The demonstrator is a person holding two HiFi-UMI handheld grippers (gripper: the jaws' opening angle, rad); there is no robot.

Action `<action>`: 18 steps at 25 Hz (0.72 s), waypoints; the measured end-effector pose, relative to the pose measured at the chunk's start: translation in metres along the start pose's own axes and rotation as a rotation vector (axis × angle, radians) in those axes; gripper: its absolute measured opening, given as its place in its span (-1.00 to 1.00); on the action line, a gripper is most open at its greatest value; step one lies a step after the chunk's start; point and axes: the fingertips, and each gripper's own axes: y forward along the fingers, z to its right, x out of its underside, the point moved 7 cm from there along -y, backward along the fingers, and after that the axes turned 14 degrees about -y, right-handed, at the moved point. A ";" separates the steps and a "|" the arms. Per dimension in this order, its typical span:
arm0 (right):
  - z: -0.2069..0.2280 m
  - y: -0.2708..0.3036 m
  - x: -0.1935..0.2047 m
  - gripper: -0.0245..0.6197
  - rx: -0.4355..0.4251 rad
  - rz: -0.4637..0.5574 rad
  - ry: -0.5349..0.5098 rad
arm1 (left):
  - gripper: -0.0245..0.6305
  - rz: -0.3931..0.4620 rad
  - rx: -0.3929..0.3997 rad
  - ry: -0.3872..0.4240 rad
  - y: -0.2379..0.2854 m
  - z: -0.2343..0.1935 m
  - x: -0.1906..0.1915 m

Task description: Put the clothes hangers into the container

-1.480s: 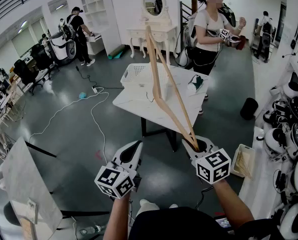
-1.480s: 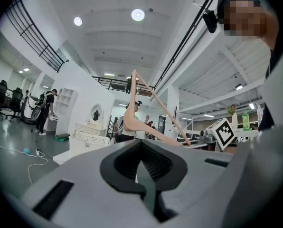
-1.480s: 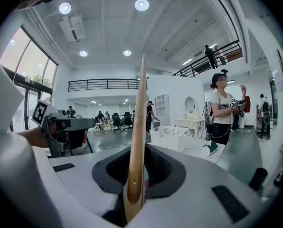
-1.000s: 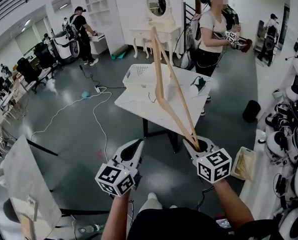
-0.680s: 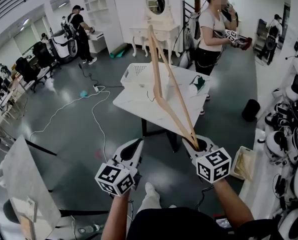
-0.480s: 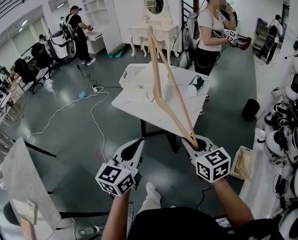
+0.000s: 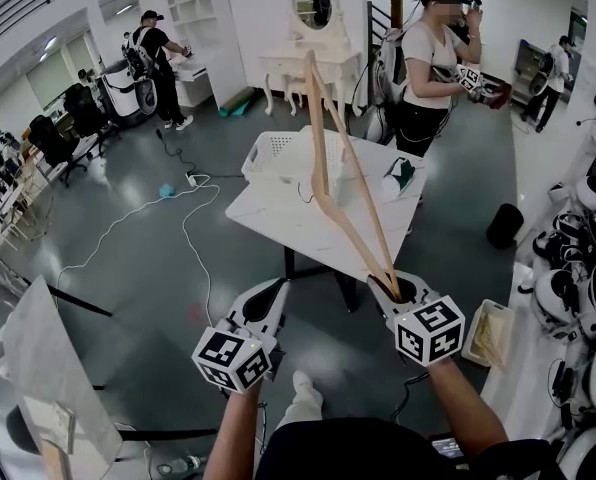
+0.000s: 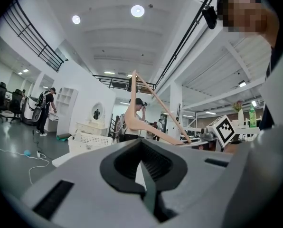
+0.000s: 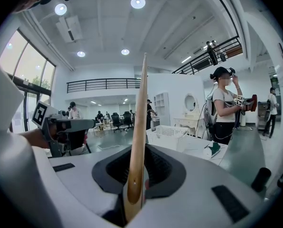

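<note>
Left tongs (image 7: 272,292): closed together, empty, pointing forward.
Right tongs (image 7: 393,286): clamped on the lower end of a wooden hanger (image 7: 320,148), pointing forward.
Forearms: both stretched ahead, side by side, apart.

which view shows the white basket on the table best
The head view: it looks down into the basket, showing its open top on the table. Both gripper views show only its small side wall.

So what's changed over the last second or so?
The bystander in the white shirt has lifted one hand, and the wearer's foot has stepped forward. The right gripper still grips the wooden hanger; the left gripper stays shut and empty; table and white basket unmoved.
</note>
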 end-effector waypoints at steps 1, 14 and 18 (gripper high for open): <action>0.002 0.004 0.000 -0.74 0.000 -0.001 0.000 | -0.92 0.000 0.000 -0.001 0.003 -0.003 -0.001; 0.022 0.060 -0.011 -0.74 -0.001 -0.021 0.003 | -0.92 -0.013 0.001 -0.016 0.037 -0.052 -0.021; 0.026 0.079 -0.017 -0.74 0.006 -0.022 0.001 | -0.92 -0.021 0.010 -0.015 0.048 -0.070 -0.029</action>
